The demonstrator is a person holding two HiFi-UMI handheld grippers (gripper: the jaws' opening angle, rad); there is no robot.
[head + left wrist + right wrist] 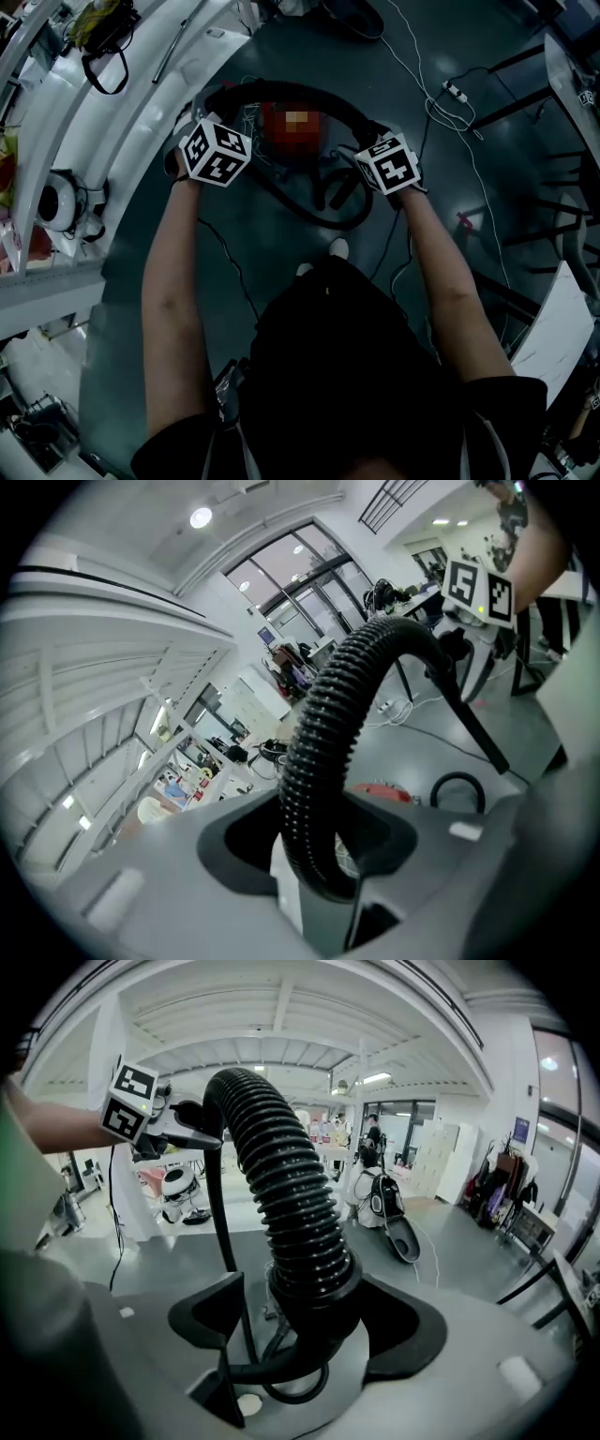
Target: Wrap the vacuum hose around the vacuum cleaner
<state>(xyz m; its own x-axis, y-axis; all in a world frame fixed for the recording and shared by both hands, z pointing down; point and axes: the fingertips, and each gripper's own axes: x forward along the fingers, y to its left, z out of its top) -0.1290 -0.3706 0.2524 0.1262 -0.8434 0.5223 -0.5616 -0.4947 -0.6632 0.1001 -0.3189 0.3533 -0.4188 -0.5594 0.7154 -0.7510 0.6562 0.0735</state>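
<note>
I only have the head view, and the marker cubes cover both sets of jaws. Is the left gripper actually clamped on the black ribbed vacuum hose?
Observer: Yes. In the left gripper view the left gripper has its jaws closed on the black ribbed vacuum hose, which arches up out of them.
Operator: And the right one?
Observer: The right gripper is open. The hose's smooth end collar sits between the jaws, with a clear gap on the left side of the right gripper view.
Operator: Anything below that collar?
Observer: A smooth black tube, thinner than the hose, bends off toward the left of that view.
</note>
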